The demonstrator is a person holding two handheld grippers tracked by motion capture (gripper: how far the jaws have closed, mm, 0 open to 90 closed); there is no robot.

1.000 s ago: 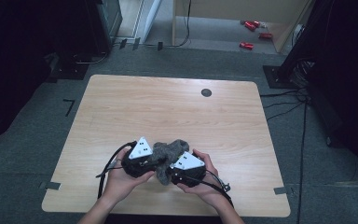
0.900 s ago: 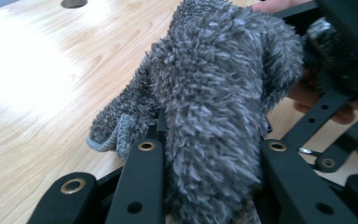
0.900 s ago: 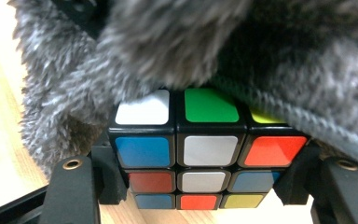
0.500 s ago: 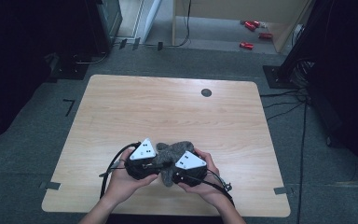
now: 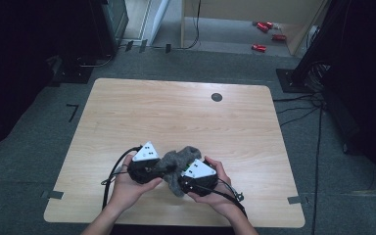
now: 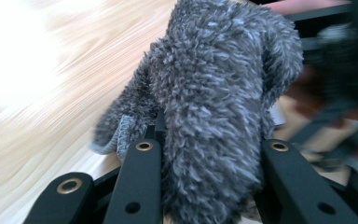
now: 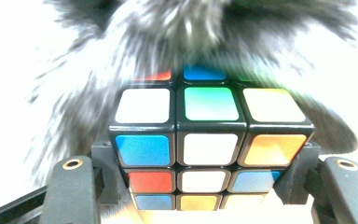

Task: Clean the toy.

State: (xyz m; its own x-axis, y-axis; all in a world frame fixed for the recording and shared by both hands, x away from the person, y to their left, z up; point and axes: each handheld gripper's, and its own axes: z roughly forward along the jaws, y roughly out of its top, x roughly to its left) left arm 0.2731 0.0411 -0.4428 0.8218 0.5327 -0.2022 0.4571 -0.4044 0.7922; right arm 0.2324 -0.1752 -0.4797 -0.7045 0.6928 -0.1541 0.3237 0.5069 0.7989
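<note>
Cube going into the fuzzy sock

Left tongs (image 6: 205, 177) clamp the grey sock (image 6: 219, 93); right tongs (image 7: 209, 186) clamp the puzzle cube (image 7: 209, 135) just beside its mouth. Since a second ago the sock has slid over the cube's far edge above the worktop (image 5: 176, 112); sleeving has begun.

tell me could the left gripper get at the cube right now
Probably not. The left gripper is shut on the fuzzy grey cloth, so it has no free grip. The cube sits clamped in the right gripper, and the cloth hangs between the two.
</note>
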